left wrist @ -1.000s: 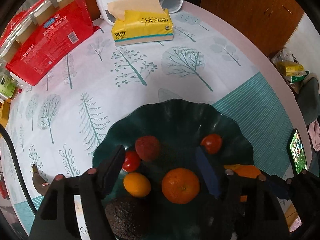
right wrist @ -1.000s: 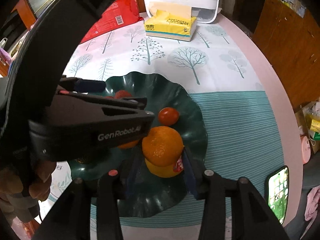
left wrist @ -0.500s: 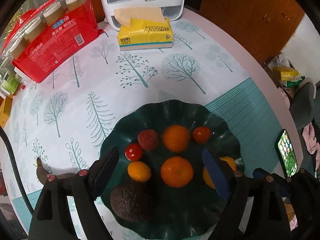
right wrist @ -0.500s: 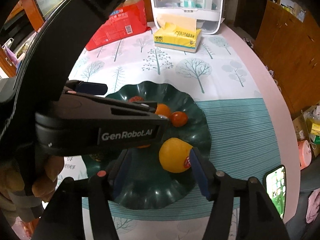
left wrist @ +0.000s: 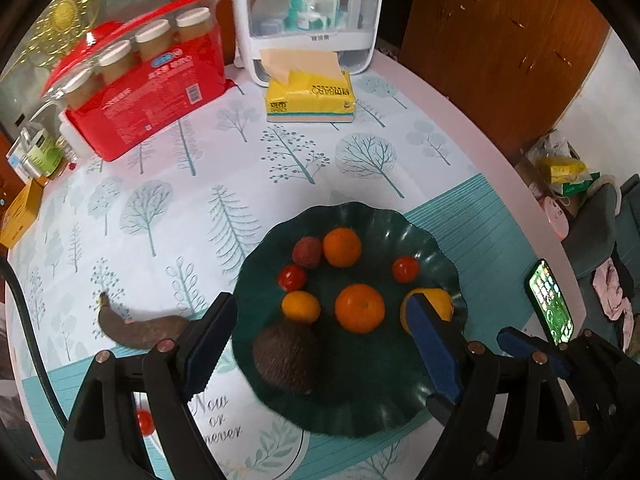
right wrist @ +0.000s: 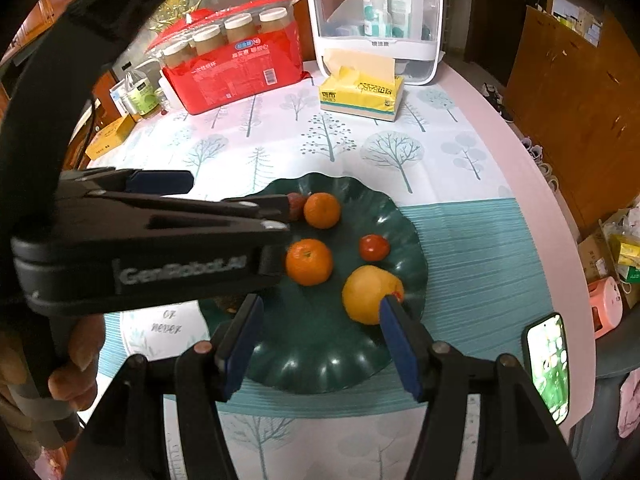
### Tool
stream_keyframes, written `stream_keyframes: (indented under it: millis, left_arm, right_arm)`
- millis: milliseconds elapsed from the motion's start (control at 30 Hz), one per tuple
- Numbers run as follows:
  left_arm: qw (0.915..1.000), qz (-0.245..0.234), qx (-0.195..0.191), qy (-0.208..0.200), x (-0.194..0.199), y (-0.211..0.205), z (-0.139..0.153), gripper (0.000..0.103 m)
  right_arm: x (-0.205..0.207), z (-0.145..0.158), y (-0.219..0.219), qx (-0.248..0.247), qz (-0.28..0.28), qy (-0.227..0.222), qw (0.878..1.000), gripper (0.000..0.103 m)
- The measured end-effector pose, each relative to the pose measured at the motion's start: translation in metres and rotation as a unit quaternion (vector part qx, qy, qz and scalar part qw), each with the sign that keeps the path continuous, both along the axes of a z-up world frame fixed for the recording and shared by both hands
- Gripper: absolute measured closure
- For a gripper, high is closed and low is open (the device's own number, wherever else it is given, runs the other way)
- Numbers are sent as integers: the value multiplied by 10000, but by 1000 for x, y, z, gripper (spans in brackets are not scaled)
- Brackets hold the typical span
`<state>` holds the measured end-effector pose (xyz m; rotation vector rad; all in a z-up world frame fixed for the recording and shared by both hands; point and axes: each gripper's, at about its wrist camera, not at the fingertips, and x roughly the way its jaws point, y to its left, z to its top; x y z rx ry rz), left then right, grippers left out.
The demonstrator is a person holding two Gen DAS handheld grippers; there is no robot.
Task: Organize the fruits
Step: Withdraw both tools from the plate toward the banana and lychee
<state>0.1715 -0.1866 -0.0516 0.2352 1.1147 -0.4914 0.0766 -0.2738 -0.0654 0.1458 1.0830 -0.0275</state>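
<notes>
Left claw (left wrist: 320,340) wide apart, empty, tilted steeply down over green plate (left wrist: 436,248). Right claw (right wrist: 320,346) apart, empty, same downward tilt, at plate's 5 o'clock edge.

Fruit on plate: orange (left wrist: 359,308) centre, yellow fruit (right wrist: 370,294) at 4 o'clock just beyond right claw's finger. Banana (left wrist: 138,326) and small tomato (left wrist: 145,421) off plate at 9 and 7 o'clock.

Risks: claws crowd each other, likely to knock together; finger may nudge yellow fruit over rim; soft banana may bruise if squeezed.

Left gripper (left wrist: 320,344): fingers (left wrist: 208,336) spread wide, nothing held, angled steeply down. Right gripper (right wrist: 320,344): fingers (right wrist: 400,344) parted, empty, angled steeply down. Hand (right wrist: 76,364) grips the left handle, left of the right fingers.
</notes>
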Motion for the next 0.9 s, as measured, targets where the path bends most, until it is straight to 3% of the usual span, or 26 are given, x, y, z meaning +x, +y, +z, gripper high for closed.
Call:
stream_keyframes:
  millis: [400, 900]
  left_arm:
    - [9994, 174, -111, -294, -49, 83, 41, 18]
    - [9888, 1018, -389, -1017, -75, 230, 108, 16]
  right_arm:
    - [-21, 29, 31, 242, -139, -238, 9993, 42]
    - [-25, 90, 107, 230, 163, -931, 9953, 42]
